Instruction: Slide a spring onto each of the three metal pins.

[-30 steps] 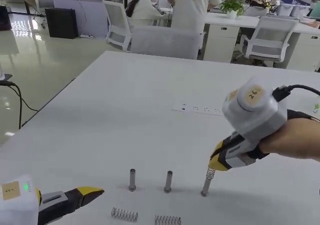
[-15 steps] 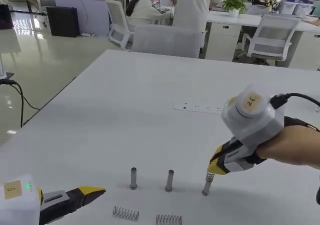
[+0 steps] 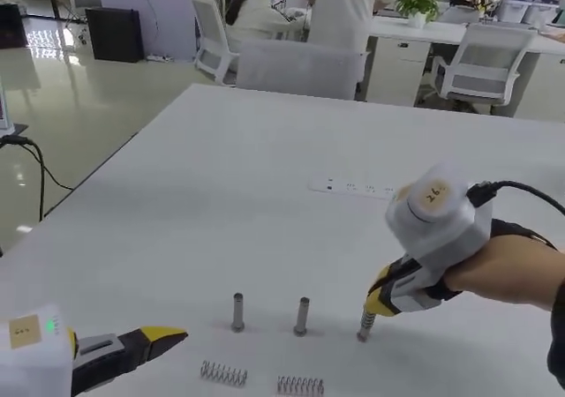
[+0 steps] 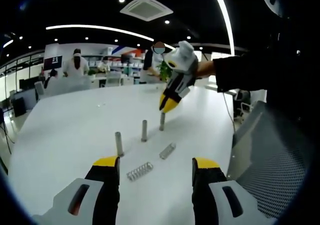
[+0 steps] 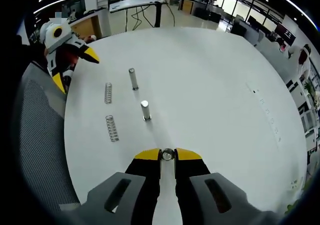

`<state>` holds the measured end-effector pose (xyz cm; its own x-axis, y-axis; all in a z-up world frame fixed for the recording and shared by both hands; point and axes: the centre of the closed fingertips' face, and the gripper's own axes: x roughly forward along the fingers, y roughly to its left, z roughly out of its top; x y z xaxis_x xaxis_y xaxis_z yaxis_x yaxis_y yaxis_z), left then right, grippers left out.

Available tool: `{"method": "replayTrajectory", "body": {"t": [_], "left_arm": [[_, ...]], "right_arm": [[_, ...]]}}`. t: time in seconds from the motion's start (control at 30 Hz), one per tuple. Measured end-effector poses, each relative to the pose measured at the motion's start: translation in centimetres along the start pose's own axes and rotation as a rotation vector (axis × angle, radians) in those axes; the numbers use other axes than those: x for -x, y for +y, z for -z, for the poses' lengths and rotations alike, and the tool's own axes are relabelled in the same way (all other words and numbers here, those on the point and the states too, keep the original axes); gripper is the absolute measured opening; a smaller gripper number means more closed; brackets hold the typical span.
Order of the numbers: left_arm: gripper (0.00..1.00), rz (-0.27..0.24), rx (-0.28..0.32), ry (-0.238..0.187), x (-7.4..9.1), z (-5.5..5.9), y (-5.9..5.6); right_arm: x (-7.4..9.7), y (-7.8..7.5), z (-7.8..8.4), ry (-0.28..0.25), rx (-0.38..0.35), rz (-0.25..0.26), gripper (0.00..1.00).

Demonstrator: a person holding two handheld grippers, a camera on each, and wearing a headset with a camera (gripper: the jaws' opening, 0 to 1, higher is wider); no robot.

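Pinching a spring (image 3: 367, 320) over the rightmost pin (image 3: 363, 333), the right gripper (image 5: 167, 155) was clamped narrow on it; left gripper (image 4: 156, 165) hung wide open, empty.

Right gripper (image 5: 167, 155) pinching spring (image 5: 167, 154), two pins (image 5: 145, 110) (image 5: 133, 78) beyond

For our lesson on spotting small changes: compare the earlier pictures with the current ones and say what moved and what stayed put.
The right gripper, fingers closed on the spring, has moved down, pushing the spring lower along the right-hand pin. Unchanged: the left gripper held open low on the left, two loose springs lying flat, two bare pins standing.
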<state>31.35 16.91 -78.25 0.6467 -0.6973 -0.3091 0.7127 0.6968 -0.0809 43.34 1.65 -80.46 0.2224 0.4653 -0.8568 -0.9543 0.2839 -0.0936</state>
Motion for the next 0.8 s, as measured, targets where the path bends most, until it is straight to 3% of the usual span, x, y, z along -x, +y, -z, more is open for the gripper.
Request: {"method": "replayTrajectory", "body": {"t": [0.8], "left_arm": [[0.53,-0.007,0.003,-0.003,0.0,0.0,0.0]], "right_arm": [[-1.4,0.1,0.9,0.026,0.013,0.000,0.08]]}}
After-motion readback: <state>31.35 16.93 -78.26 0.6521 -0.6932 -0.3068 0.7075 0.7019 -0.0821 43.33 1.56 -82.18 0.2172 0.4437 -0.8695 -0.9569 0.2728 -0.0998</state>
